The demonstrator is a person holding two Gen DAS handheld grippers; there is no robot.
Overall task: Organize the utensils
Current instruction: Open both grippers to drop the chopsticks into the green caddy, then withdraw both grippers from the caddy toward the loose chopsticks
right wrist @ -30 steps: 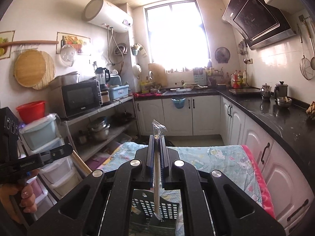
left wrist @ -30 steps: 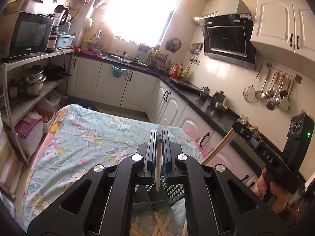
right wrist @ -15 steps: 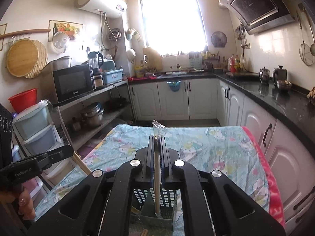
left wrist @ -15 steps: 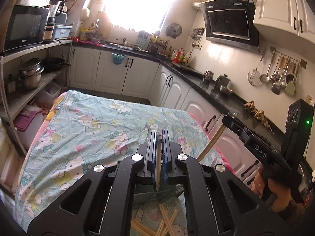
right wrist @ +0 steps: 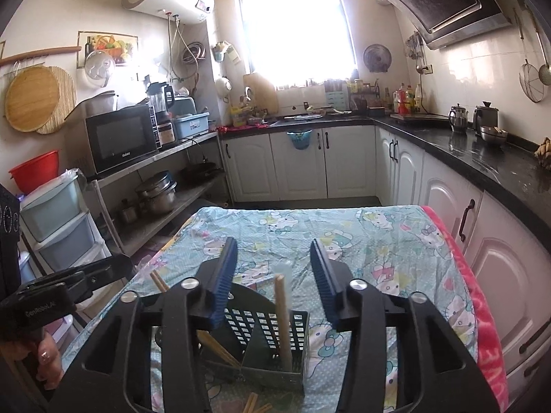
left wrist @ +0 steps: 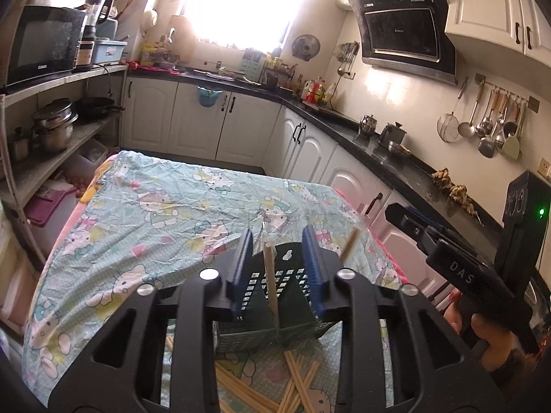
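A dark green perforated utensil holder (left wrist: pixel 241 337) (right wrist: pixel 265 323) stands on the cartoon-print tablecloth (left wrist: pixel 155 213). My left gripper (left wrist: pixel 279 241) hangs just above it with its jaws opening. A wrapped chopstick (left wrist: pixel 269 285) stands loose between the blue pads (left wrist: pixel 242 272), its lower end in the holder. My right gripper (right wrist: pixel 273 244) is also opening over the holder. A pale chopstick (right wrist: pixel 283 316) stands free in the right compartment, between the jaws and untouched. More chopsticks (right wrist: pixel 215 344) lean in the left compartment. Several loose chopsticks (left wrist: pixel 296 385) lie in front of the holder.
A person's hand (left wrist: pixel 482 330) holds the right gripper's handle at the right of the left wrist view. White cabinets (right wrist: pixel 447 227) and a black counter (right wrist: pixel 499 158) run close along the table's right side. Open shelving with pots (right wrist: pixel 158 192) stands to the left.
Both grippers came down over the holder, then their jaws parted. Each chopstick that was clamped now stands free in the holder.
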